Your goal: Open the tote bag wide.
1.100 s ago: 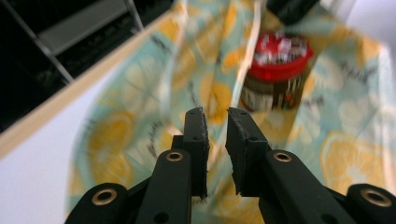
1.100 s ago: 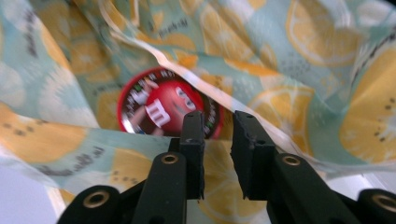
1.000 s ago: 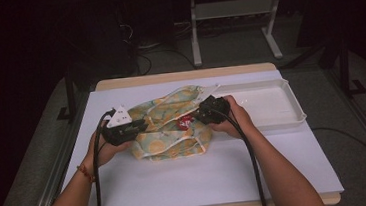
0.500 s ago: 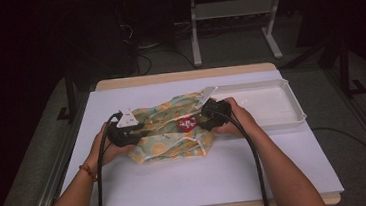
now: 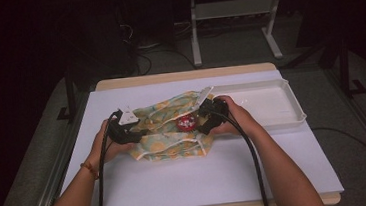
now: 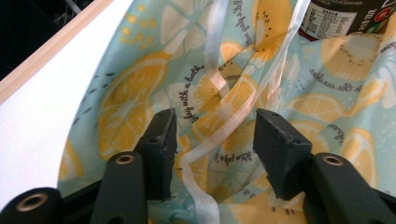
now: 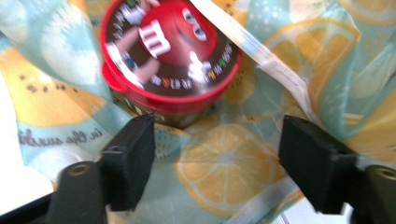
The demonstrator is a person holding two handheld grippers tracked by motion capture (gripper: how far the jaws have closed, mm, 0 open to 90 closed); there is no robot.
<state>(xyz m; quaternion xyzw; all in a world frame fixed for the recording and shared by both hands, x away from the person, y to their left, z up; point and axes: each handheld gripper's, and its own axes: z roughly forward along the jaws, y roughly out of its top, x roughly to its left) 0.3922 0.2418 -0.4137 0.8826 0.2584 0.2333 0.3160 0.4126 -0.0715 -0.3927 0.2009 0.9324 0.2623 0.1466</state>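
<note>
Lemon-print pale blue fabric bag (image 5: 171, 129) lies mid-tabletop (image 5: 202, 176), a red-lidded round candy tub (image 5: 186, 123) inside its mouth. Left gripper (image 5: 141, 133) at its left edge, right gripper (image 5: 204, 127) at its right; both jaws just opening, gripping nothing. Left gripper view shows the white ribbon drawstring (image 6: 219, 135). Clear empty plastic tray (image 5: 292, 111) far right.

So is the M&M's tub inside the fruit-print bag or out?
Inside: the M&M's tub sits in the fruit-print bag, fabric all around it, red lid showing at the mouth.
</note>
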